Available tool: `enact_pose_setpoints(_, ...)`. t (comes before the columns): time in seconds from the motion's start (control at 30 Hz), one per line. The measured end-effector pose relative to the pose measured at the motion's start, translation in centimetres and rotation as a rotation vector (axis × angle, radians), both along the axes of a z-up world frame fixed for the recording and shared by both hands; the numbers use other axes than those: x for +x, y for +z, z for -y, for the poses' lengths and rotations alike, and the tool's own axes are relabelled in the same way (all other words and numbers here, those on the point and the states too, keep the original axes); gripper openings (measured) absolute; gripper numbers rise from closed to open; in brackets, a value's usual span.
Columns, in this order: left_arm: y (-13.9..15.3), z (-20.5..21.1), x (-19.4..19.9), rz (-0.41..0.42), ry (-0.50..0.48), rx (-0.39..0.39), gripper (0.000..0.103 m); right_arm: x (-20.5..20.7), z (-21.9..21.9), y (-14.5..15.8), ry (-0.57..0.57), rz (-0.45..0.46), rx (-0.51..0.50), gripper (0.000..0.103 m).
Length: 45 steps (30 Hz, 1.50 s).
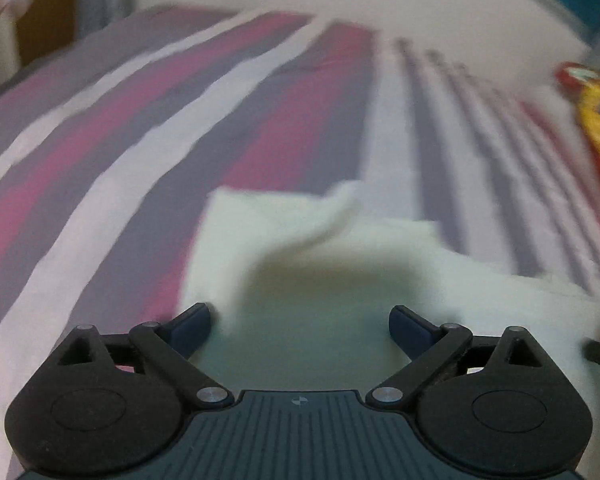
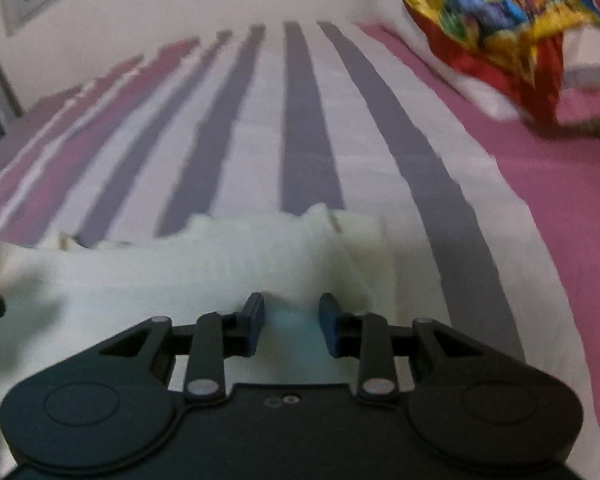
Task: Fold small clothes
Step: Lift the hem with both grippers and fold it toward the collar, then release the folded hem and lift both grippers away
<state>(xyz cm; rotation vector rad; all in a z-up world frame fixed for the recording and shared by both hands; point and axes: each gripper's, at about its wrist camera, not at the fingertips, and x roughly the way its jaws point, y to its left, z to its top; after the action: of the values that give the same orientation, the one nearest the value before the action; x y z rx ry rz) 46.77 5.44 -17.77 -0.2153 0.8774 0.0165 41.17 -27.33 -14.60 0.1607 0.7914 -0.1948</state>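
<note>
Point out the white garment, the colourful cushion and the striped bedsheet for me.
white garment (image 2: 204, 256): right wrist view, on its flat middle.
colourful cushion (image 2: 488, 12): right wrist view, on its patterned face.
striped bedsheet (image 1: 148, 128): left wrist view, on a bare pink stripe.
</note>
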Motion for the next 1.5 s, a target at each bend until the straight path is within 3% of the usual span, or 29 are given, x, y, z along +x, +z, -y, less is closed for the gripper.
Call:
enact_pose_setpoints(0.07, 0.0, -0.8, -0.6, 0.004, 0.016, -0.024, 0.096, 0.0, 0.1, 0.1, -0.002, -0.008, -0.017, 0.031)
enact_pose_setpoints(0.17, 0.4, -0.9, -1.9, -0.011, 0.008, 0.013, 0.096, -1.2, -0.1, 1.2, 0.009, 0.019, -0.015, 0.035)
enact_pose_setpoints(0.23, 0.6, -1.2, -3.6, -0.016, -0.001, -0.029, 0.096, -3.4, -1.2, 1.5, 0.043, 0.038, -0.038, 0.038)
enact_pose_setpoints(0.3, 1.1, -0.9, -5.8, 0.004, -0.023, -0.027, 0.096, -5.1, -2.0, 1.5, 0.081, 0.044, -0.043, 0.043)
enact_pose_setpoints(0.47, 0.8, 0.1, -10.2, -0.017, -0.1, -0.032, 0.096, -9.6, -4.5, 0.7, 0.137, 0.032, -0.053, 0.045)
enact_pose_setpoints(0.67, -0.6, 1.5, -14.0, -0.027, -0.129, 0.1, 0.096, -12.8, -6.1, -1.7, 0.17, -0.031, -0.121, 0.046)
enact_pose_setpoints(0.83, 0.7, 1.5, -14.8, -0.03, -0.127, 0.088, 0.096, -14.4, -6.4, -1.3, 0.165, -0.034, -0.119, 0.047)
enact_pose_setpoints(1.0, 2.8, 2.1, -13.7, 0.023, -0.151, 0.098, 0.096, -14.7, -5.9, 0.2, 0.161, 0.019, -0.1, 0.048)
enact_pose_setpoints(1.17, 3.9, 3.6, -9.6, 0.069, -0.164, 0.123, 0.096, -11.2, -5.2, 1.8, 0.157, 0.07, -0.122, 0.053)
enact_pose_setpoints(1.5, 1.7, 4.9, -0.9, 0.071, -0.099, 0.159, 0.096, -2.7, -2.9, 1.2, 0.09, 0.097, -0.142, 0.053)
